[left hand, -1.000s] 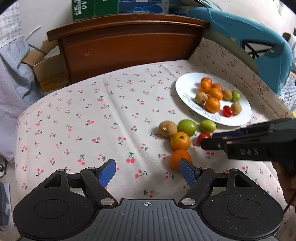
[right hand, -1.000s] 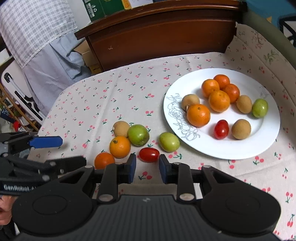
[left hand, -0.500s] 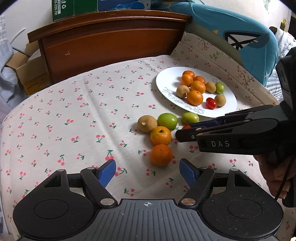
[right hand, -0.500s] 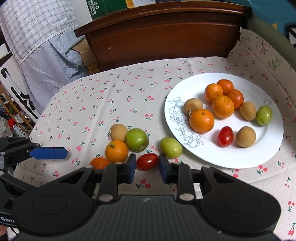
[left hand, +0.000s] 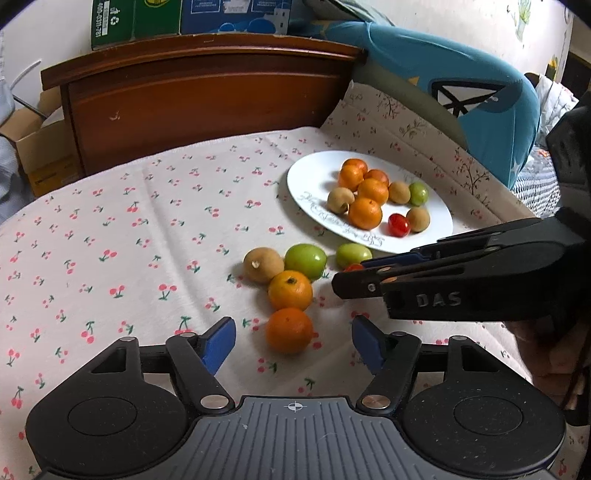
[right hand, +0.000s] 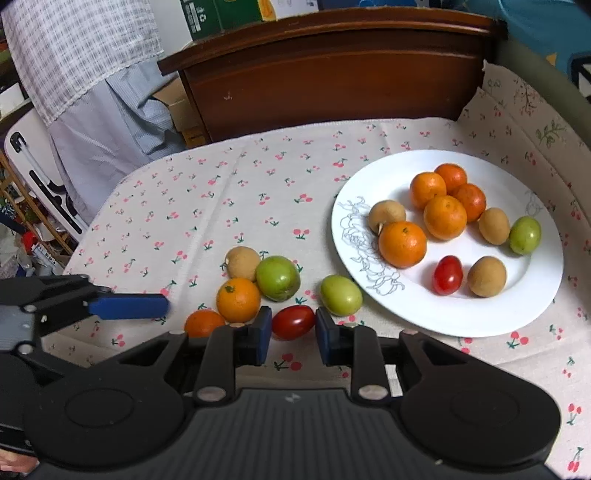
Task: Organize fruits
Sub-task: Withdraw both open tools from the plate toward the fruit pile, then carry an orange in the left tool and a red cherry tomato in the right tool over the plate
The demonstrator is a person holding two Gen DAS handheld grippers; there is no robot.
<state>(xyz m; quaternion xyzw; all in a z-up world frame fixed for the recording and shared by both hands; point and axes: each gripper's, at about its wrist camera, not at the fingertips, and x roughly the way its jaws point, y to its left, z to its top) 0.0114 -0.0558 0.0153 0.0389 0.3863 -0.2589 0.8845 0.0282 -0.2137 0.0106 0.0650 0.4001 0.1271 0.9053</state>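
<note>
Wooden headboard, dark red-brown, glossy, runs across the back w/ cardboard boxes on top; one green box reads "400-031-781" by a recycling mark. Cloth over the surface: cream, woven, creased, printed w/ small red cherries. White round plate, smooth, grey line drawing on its near-left rim, holds oranges, brown longan-like fruits, a green fruit and one red tomato.

Right gripper: black plastic, blue pads, "DAS" in raised letters on its side in the left wrist view. Jaws narrow, pads pressed on the cherry tomato, oval, shiny, resting on the cloth just left of the plate.

Left gripper: jaws closing, about half wide, w/ a dimpled orange between the pads, not touched.
</note>
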